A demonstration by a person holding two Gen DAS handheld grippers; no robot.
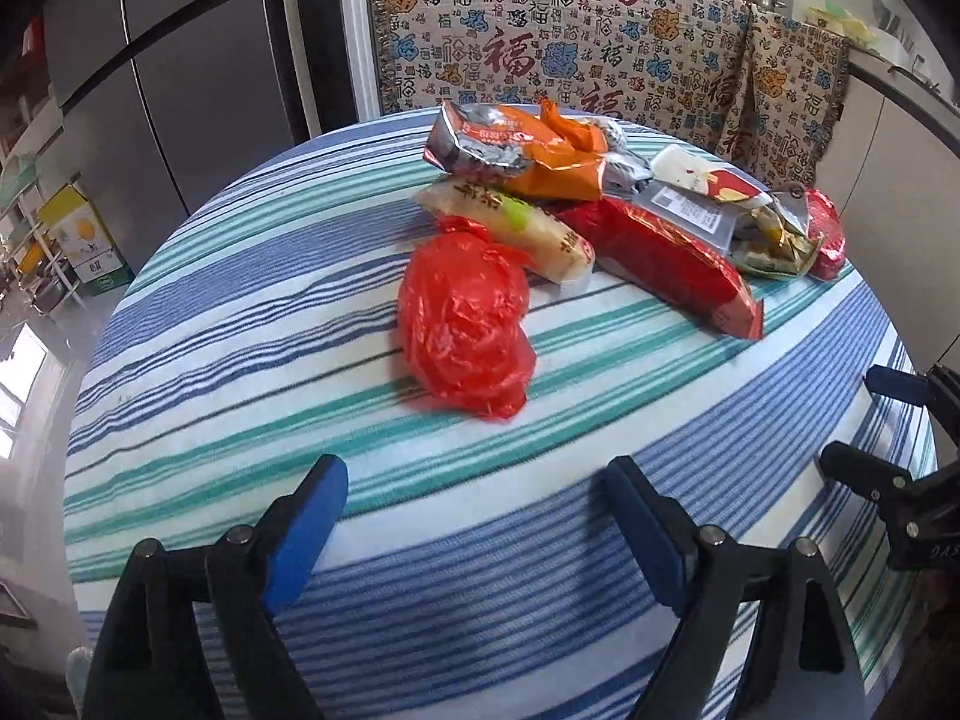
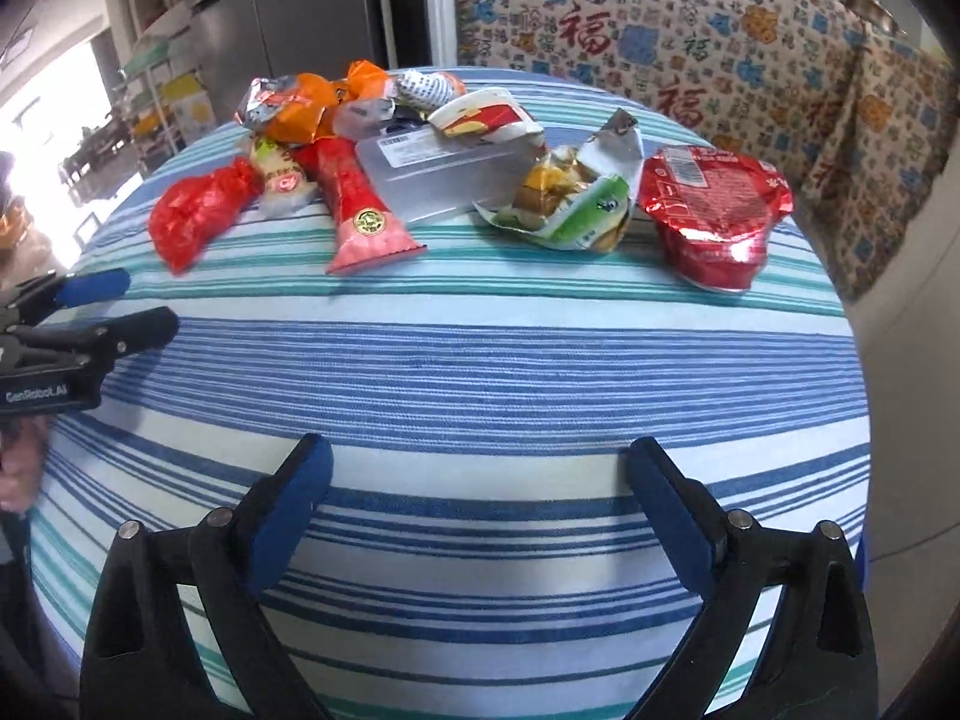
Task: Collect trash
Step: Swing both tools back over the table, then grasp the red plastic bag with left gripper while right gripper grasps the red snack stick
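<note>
- Two hand-held grippers hover over a round bench [image 1: 240, 312] covered with a blue, teal and white striped cloth; neither one touches any trash.
- Left hand-held gripper [image 1: 474, 480]: its blue-padded fingers stand wide apart with only striped cloth between them. Nothing is held.
- Right hand-held gripper [image 2: 480, 468]: its fingers are likewise spread wide over bare cloth, empty. In the left wrist view it shows at the right edge, also with its fingers apart.
- Trash lies in a loose pile on the far side of the bench, ahead of both hand-held grippers.
- Nearest to the left hand-held gripper, straight ahead of it, is a crumpled red plastic bag [image 1: 465, 324].
- Just behind the bag lies a pale wrapped snack [image 1: 516, 228], touching it, with an orange and silver foil wrapper [image 1: 516, 150] beyond that.
- A long red foil packet [image 1: 666, 258] lies ahead and to the right of the left hand-held gripper, resting against a clear flat plastic box [image 2: 444, 180].
- A white and red paper wrapper [image 2: 486, 114] sits on top of the box.
- Ahead and slightly right of the right hand-held gripper is a torn green and yellow packet [image 2: 570, 204], opened up.
- Farthest right, just beside that packet, stands a red foil-lidded cup [image 2: 714, 210], tilted toward the camera.
- Behind the bench hangs a patterned cloth [image 1: 540, 30] with red characters.
</note>
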